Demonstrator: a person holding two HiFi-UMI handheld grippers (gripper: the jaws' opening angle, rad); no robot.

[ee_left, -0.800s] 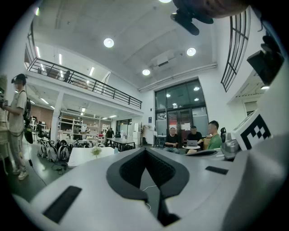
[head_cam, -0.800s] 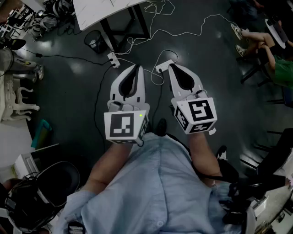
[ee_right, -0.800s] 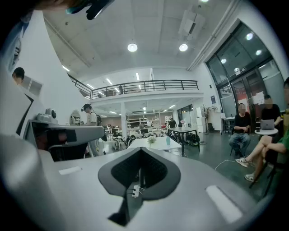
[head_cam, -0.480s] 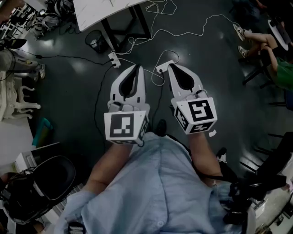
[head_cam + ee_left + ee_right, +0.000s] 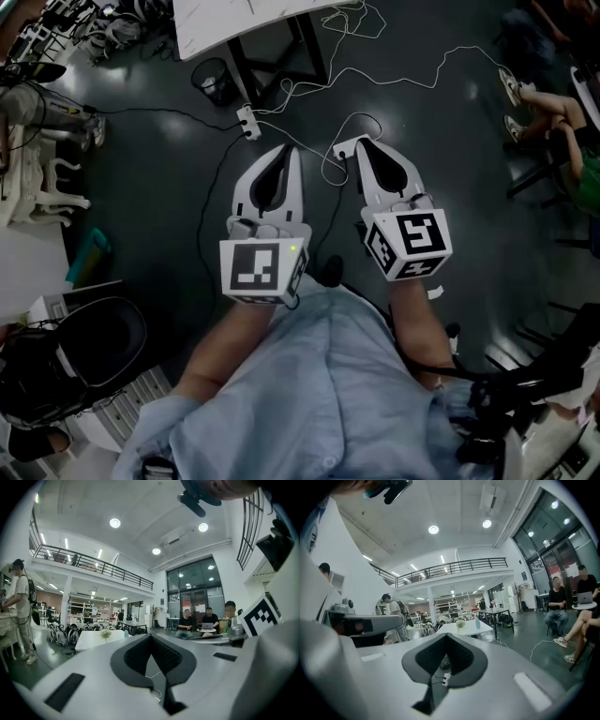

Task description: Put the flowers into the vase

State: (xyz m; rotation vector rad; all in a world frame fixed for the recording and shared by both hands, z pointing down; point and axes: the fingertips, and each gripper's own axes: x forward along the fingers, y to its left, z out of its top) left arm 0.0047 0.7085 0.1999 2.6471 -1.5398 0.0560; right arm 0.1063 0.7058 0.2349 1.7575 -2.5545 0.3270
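Both grippers are held side by side at waist height over the dark floor, pointing toward a white table. My left gripper has its jaws closed tip to tip with nothing between them, and so does my right gripper. In the left gripper view the left gripper points at the far white table, where a small pale flower stands. The right gripper view shows the right gripper, the same table, the flower and a small bluish vessel beside it.
A power strip and white cables lie on the floor ahead. A black bin stands by the table leg. A black office chair is at lower left, and seated people are at right.
The table, bin and power strip have slid down in the head view and the table shows larger. Both grippers stay shut and side by side.
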